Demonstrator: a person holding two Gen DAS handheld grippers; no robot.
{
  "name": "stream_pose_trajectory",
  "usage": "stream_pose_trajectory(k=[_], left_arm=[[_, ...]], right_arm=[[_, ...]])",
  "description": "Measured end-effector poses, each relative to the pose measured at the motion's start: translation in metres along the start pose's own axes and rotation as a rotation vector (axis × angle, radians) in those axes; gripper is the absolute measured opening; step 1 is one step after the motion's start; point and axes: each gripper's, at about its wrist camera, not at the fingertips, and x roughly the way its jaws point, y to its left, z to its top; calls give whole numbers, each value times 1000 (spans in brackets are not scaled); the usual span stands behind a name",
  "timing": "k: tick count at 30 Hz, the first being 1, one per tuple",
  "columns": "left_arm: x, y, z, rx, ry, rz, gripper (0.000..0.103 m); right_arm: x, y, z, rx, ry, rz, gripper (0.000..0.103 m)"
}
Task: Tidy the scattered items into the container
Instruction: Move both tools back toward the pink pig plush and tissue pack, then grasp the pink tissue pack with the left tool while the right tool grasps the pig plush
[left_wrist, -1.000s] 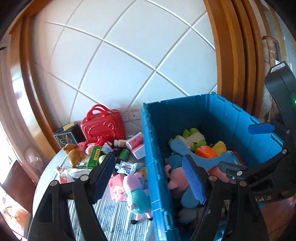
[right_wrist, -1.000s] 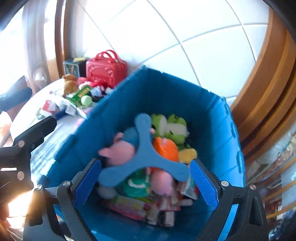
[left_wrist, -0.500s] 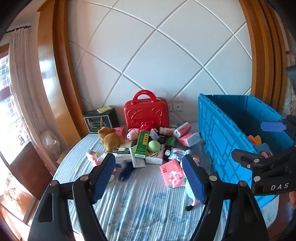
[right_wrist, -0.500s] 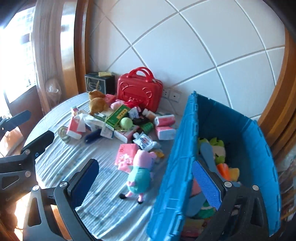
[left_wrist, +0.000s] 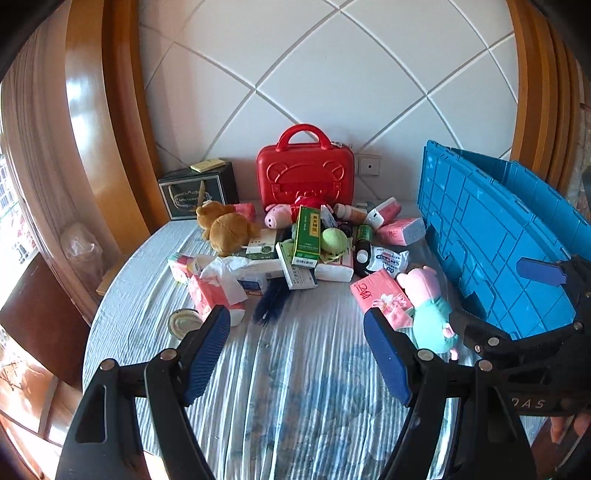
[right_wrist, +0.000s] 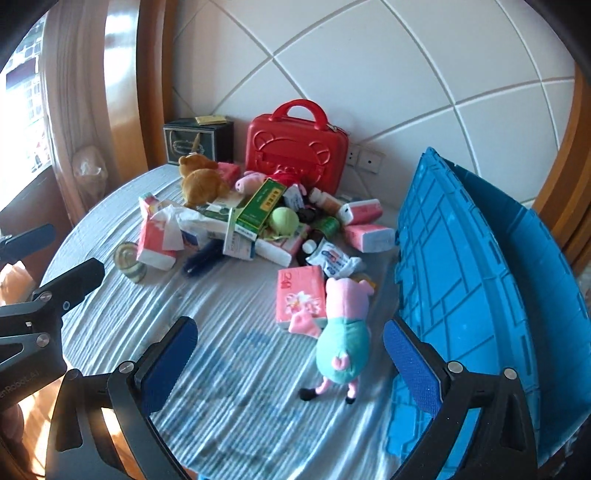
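on the right claw, the letters "das" are read; on the pink tissue pack, "24" is printed.

On your surface the crate stands at the right edge. Just left of it lies the pig plush, partly on a tissue pack. Behind these sits the heap of boxes and packets, with a ball on top and a tall carton leaning beside it. The bear plush lies at the heap's left rear. Against the wall stands the suitcase, with a dark box to its left. A small round tin lies at the heap's near left.
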Motion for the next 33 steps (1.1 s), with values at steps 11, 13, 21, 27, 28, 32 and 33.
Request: stream_pose_trajectory(k=[11, 13, 21, 27, 28, 32, 33], left_arm=[[104, -19, -6, -21, 122, -28, 74], [118, -23, -6, -20, 134, -37, 74], [171, -32, -2, 31, 208, -81, 74], [217, -46, 6, 162, 251, -186, 74], [224, -49, 8, 181, 257, -209, 74], [252, -67, 11, 223, 297, -316, 74], [259, -74, 12, 229, 313, -346, 74]], right_arm=[[93, -31, -12, -1, 64, -29, 102], [107, -38, -14, -1, 75, -37, 102], [152, -55, -20, 80, 147, -27, 102], [182, -73, -46, 264, 212, -81, 102], [187, -77, -52, 299, 223, -100, 102], [200, -88, -73, 407, 254, -173, 102], [201, -91, -78, 434, 258, -189, 102]])
